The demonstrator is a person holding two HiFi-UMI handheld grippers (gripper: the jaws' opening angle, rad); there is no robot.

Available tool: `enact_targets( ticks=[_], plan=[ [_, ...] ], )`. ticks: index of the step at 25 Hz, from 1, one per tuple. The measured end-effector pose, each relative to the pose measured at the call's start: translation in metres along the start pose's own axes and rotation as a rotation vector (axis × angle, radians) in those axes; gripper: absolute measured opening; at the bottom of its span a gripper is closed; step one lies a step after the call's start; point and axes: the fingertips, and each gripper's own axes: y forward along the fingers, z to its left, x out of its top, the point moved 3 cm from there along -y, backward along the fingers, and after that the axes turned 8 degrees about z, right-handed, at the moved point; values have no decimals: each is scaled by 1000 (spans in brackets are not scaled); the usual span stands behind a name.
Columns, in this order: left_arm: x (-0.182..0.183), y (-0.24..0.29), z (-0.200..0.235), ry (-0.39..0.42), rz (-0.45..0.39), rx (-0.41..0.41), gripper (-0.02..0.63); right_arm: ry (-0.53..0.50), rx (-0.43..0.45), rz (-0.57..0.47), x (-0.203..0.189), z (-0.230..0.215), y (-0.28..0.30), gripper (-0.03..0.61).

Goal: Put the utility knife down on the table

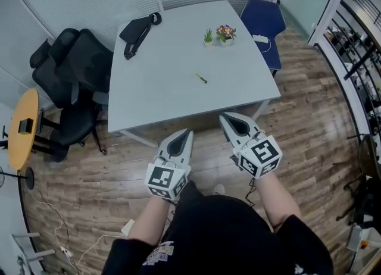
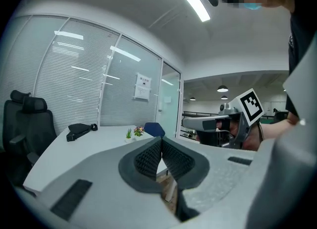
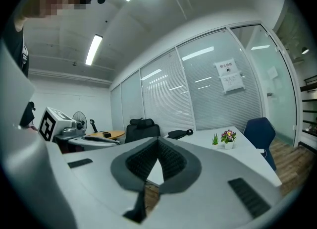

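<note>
The utility knife [image 1: 201, 78], small and yellow with a dark tip, lies flat on the grey table [image 1: 166, 89], right of its middle. Both grippers hover over the wooden floor in front of the table's near edge, well short of the knife. The left gripper [image 1: 188, 131] is shut, its ribbed pads [image 2: 148, 156] pressed together with nothing between them. The right gripper [image 1: 224, 116] is likewise shut and empty, its pads [image 3: 171, 159] meeting at the tip. I cannot make out the knife in either gripper view.
A black bag [image 1: 138, 31] lies at the table's far left, and two small potted plants [image 1: 218, 34] stand at the far right. A blue chair [image 1: 264, 21] is behind the table, black office chairs [image 1: 74, 71] are at its left, and a round wooden table [image 1: 24, 128] is farther left.
</note>
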Motion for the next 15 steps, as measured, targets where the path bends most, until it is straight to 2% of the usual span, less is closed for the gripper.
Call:
enact_targets(
  ticks=[4,15],
  plan=[
    [1,-8,-10,-3,-9,21,6,6,10,-4,-3,2,-11,3],
    [11,-11,-13,5,-29,15,6,25,5,-7,-6,5,-15,3]
  ],
)
